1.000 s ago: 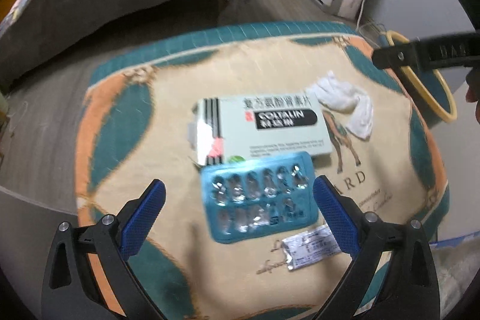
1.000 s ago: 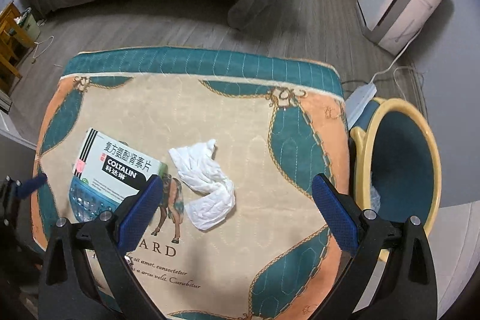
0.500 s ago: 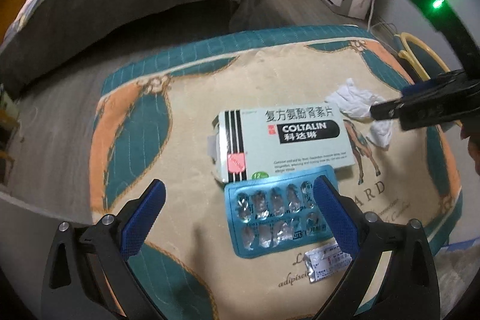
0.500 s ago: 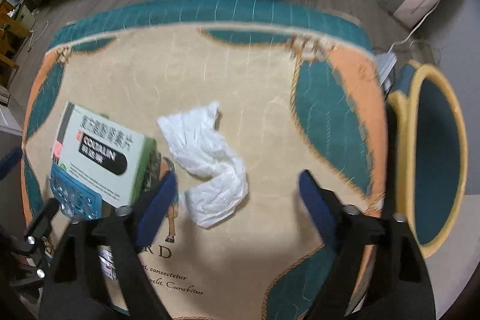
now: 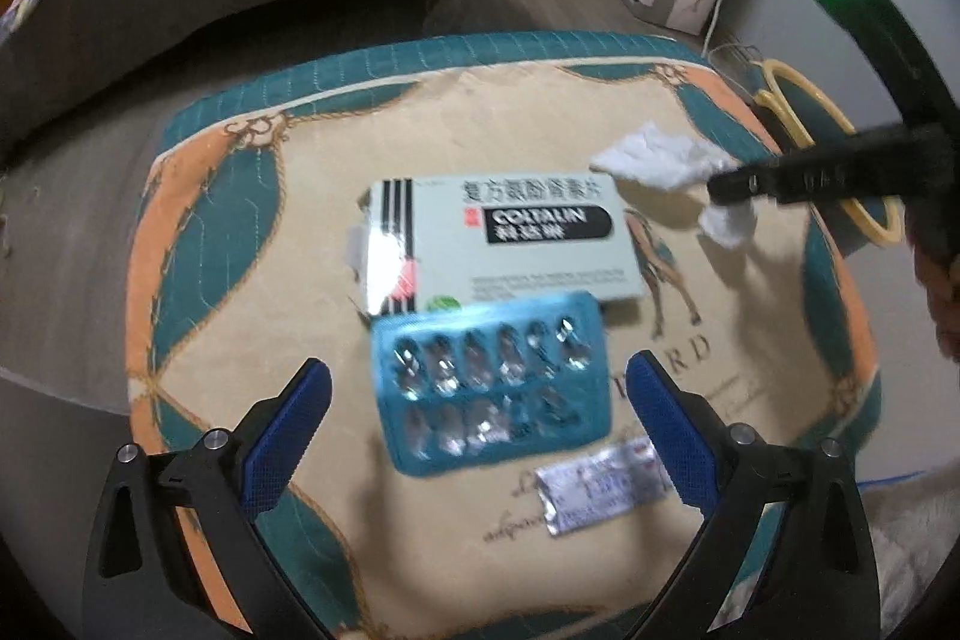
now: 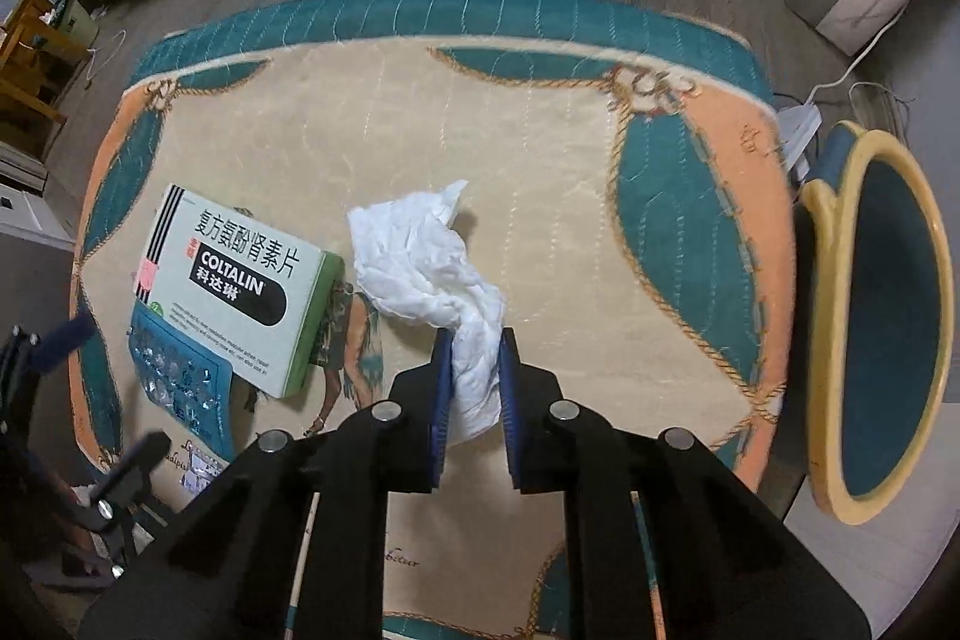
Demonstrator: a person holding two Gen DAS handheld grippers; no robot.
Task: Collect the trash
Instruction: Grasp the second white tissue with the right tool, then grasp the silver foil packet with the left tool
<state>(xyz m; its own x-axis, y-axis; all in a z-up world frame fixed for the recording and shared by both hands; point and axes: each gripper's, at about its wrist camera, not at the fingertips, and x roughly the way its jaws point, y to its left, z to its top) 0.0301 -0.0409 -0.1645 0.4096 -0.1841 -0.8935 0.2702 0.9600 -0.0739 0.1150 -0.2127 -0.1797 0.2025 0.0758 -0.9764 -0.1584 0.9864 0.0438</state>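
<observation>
In the right wrist view, the right gripper [image 6: 471,340] sits nearest, its blue jaws drawn close together and pinching the near end of a crumpled white tissue [image 6: 420,262]. The rest of the tissue trails away from the jaws across a padded table cover [image 6: 540,160] patterned in cream, teal and orange. To the left of the tissue lies a pale medicine box [image 6: 234,280] printed COLTALIN, with a blue blister pack [image 6: 180,388] against its near side. Off the right edge of the table stands a teal bin [image 6: 888,328] with a yellow rim.

In the left wrist view, the left gripper [image 5: 480,412] hangs low over the table with its jaws spread wide and holding nothing. The blister pack [image 5: 492,382] lies between them, a small foil sachet [image 5: 600,490] just beside its near right corner. Beyond sits the box [image 5: 498,238], then the tissue [image 5: 660,160] at the far right.
</observation>
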